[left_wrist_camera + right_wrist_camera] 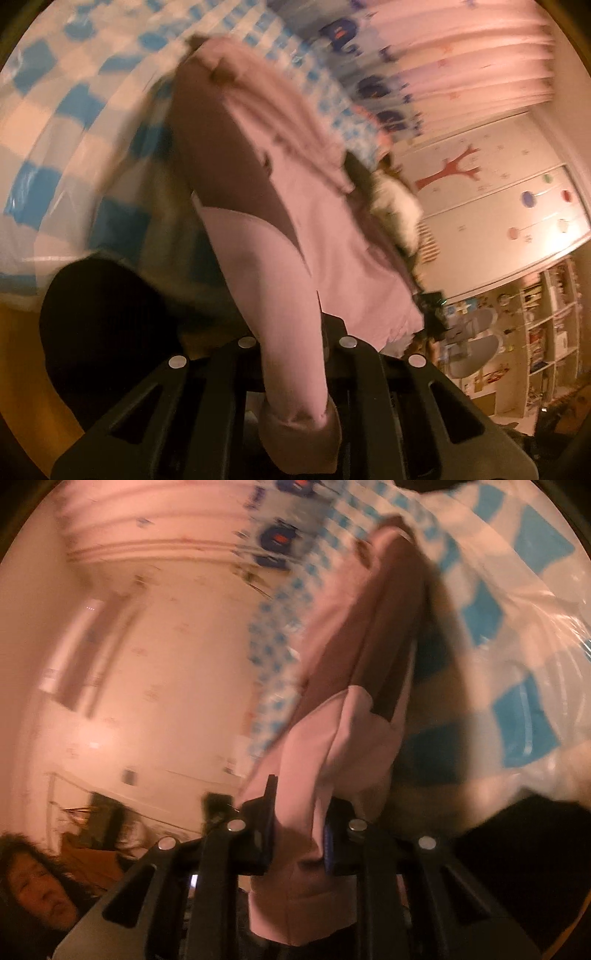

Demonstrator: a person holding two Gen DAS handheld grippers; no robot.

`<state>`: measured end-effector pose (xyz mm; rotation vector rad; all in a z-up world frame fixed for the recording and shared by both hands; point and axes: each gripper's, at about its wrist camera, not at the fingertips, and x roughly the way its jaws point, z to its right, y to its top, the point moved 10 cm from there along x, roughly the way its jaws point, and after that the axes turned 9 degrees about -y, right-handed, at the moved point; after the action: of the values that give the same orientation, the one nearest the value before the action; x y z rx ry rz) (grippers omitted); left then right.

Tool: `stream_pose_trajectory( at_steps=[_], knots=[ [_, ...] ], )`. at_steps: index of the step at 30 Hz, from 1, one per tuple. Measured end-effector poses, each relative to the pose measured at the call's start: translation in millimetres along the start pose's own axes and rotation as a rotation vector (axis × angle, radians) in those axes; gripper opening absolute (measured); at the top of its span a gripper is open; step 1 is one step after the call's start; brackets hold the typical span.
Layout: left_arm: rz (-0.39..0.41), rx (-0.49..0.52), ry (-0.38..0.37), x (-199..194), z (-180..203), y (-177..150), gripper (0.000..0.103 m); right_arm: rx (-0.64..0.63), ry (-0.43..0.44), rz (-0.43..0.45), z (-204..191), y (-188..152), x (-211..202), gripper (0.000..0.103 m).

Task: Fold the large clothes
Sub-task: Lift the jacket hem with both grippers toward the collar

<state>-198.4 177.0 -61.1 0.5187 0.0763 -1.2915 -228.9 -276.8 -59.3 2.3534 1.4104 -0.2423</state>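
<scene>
Both your grippers are clamped on one pink garment, lifted over the checked bedspread.

Your left gripper [295, 343] points slightly down, jaws pinched on a fold of the pink garment [280, 206], which runs from 6 toward 12 o'clock. Your right gripper [299, 834] sits nearly level, jaws closed on the same cloth [351, 716], rising toward 1 o'clock. Beyond lies one blue-and-white checked bedspread [74, 103]. At 4 o'clock in the left view, shelves [546, 332] hold small items, too blurred to count.

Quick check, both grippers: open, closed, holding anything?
Left gripper: closed on the pink garment.
Right gripper: closed on the same pink garment, a bunched fold between its fingers.
</scene>
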Motion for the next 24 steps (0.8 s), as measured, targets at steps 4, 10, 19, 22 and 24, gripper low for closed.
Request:
stream_pose_trajectory(
  at_steps=[4, 10, 19, 22, 24],
  knots=[
    [0.065, 0.031, -0.083, -31.1, 43.2, 2.3, 0.010, 0.001, 0.152, 0.118, -30.1, -10.0, -39.5, 0.021],
    [0.128, -0.065, -0.128, -56.8, 21.5, -4.6, 0.010, 0.078, 0.234, 0.171, -14.8, -26.1, -60.5, 0.021],
    [0.198, -0.065, -0.169, -37.0, 28.5, 98.2, 0.010, 0.027, 0.292, 0.188, -48.5, 66.5, -34.2, 0.020],
    [0.222, -0.050, -0.178, -19.5, 37.2, 172.1, 0.010, 0.008, 0.279, 0.221, -63.4, 135.9, -15.6, 0.020],
    [0.232, -0.073, -0.161, 3.7, 29.8, 229.5, 0.010, 0.032, 0.252, 0.237, -57.7, 189.4, 5.8, 0.020]
  ],
)
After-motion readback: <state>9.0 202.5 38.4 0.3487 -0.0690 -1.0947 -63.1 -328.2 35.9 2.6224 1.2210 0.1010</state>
